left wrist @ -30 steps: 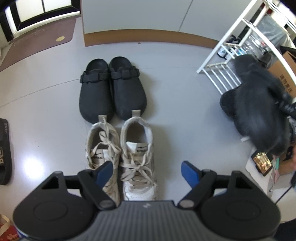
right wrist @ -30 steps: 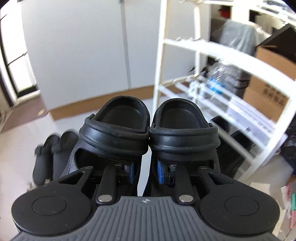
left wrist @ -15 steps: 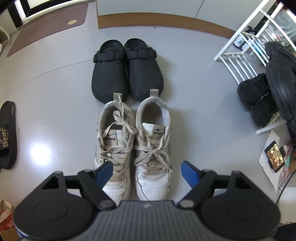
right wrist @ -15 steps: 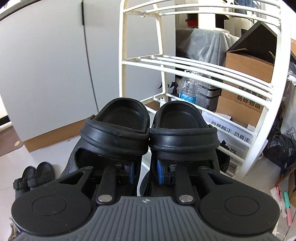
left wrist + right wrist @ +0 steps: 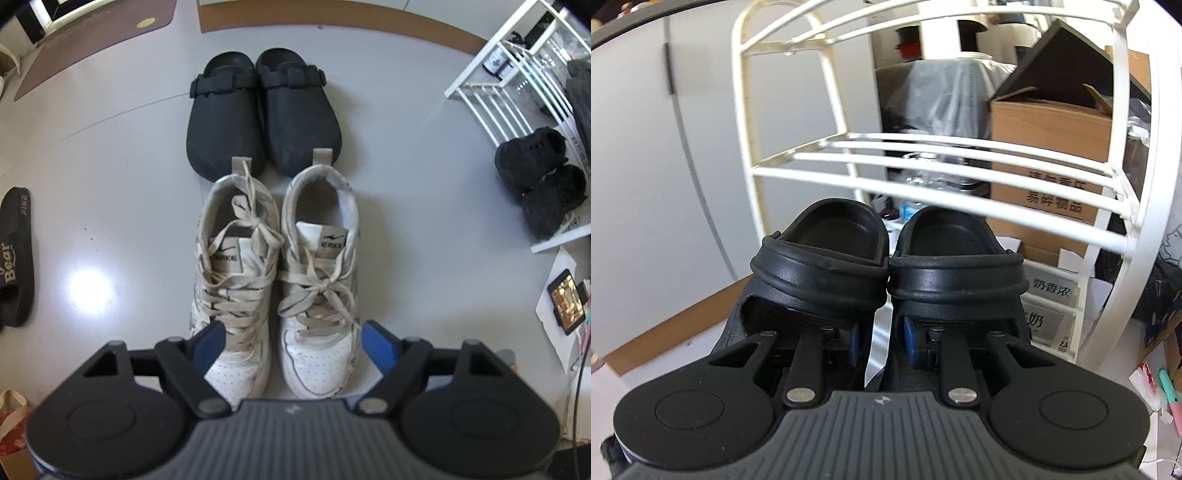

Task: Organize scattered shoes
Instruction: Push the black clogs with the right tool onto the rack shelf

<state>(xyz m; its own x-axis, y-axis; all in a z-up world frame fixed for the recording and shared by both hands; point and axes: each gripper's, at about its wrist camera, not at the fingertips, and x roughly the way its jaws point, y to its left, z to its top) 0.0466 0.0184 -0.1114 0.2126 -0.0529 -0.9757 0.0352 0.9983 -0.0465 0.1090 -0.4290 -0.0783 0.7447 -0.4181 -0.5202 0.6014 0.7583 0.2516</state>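
Here the left gripper (image 5: pixel 293 341) is pointing steeply down at the grey floor (image 5: pixel 110 155) with its jaws spread wide and nothing between the blue pads (image 5: pixel 208 341), which are sitting either side of the toes of the white sneakers (image 5: pixel 275 280). Those sneakers are lying side by side in the centre of the left wrist frame, laces tied, heels toward the top. Just above them, almost touching their heel tabs, the black clogs (image 5: pixel 262 110) are lying as a neat pair in the upper centre. At the left edge a black slide sandal (image 5: pixel 14 258) is lying alone, well apart from the rest. On the right, a pair of black knit shoes (image 5: pixel 541 184) is resting on the lowest tier of the white shoe rack (image 5: pixel 491 110), and a phone (image 5: pixel 567 304) is lying on paper at the lower right.

In the right wrist frame, the right gripper (image 5: pixel 881 341) is clenched on a pair of black rubber sandals (image 5: pixel 886 266), pinching their adjoining inner walls together. The sandals are filling the lower centre of the frame, in front of the bars of the white rack (image 5: pixel 923 173). A cardboard box (image 5: pixel 1049 155) is showing behind the bars, upper right.
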